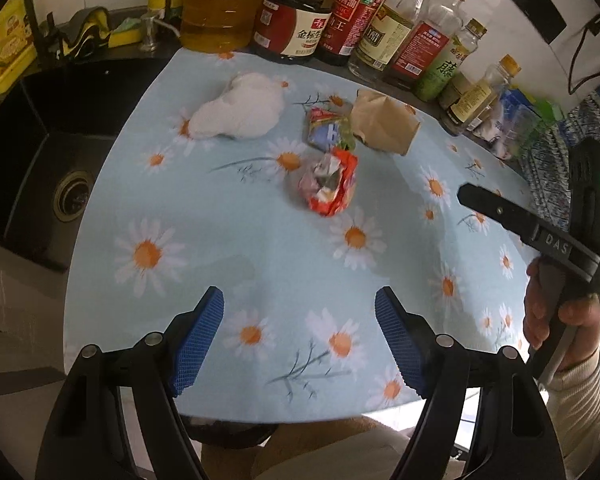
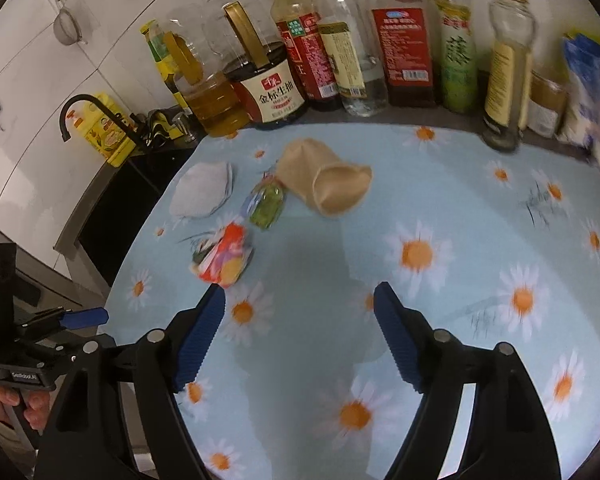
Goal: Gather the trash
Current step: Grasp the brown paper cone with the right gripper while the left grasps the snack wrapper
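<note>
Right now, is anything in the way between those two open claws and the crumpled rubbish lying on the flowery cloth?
Nothing visible. Only bare daisy tablecloth lies between the left gripper and the red wrapper, the nearest piece. The right gripper has the same clear run to it. The bottles stand behind the rubbish, along the wall.

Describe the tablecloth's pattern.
Pale blue tablecloth with white, orange-centred daisies; clearest in the left wrist view.
</note>
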A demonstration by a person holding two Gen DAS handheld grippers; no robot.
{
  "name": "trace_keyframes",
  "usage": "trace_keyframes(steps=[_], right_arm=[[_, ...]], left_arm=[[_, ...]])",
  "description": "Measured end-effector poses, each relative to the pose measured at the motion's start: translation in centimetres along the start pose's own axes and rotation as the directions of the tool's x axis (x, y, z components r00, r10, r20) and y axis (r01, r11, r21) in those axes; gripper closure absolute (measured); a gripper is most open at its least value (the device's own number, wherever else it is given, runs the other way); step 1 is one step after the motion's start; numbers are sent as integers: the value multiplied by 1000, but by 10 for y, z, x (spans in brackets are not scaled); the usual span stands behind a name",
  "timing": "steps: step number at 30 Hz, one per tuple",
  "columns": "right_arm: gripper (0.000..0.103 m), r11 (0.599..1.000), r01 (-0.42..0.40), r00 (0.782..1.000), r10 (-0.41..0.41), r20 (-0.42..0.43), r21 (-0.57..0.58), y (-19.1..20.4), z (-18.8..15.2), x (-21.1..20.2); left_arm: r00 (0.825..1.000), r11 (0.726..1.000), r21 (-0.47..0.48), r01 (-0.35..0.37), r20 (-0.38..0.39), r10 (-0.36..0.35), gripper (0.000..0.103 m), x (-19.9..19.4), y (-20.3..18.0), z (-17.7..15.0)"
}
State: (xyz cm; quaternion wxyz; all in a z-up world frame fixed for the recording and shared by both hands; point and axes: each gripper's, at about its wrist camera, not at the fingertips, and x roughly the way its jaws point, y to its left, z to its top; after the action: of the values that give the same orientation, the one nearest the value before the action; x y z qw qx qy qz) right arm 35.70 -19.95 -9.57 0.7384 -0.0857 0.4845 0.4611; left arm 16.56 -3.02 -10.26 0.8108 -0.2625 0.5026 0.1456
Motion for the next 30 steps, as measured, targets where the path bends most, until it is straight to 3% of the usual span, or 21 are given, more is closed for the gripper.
trace_keyframes(steps=[7,17,30], right_arm=[[16,998,-27,1000,26,-2,-56,-22,34,23],[16,988,-118,992,113,-51,-103,-38,74,68],[17,968,-196,980,187,-70,-154,-44,90,111]], left_arm=[[999,998,-27,-49,-7,49,27,17,-15,19],[995,994,-46,-97,-15,96,27,39,-30,41],[989,989,-59,-136,-58,133,27,62,-28,54]])
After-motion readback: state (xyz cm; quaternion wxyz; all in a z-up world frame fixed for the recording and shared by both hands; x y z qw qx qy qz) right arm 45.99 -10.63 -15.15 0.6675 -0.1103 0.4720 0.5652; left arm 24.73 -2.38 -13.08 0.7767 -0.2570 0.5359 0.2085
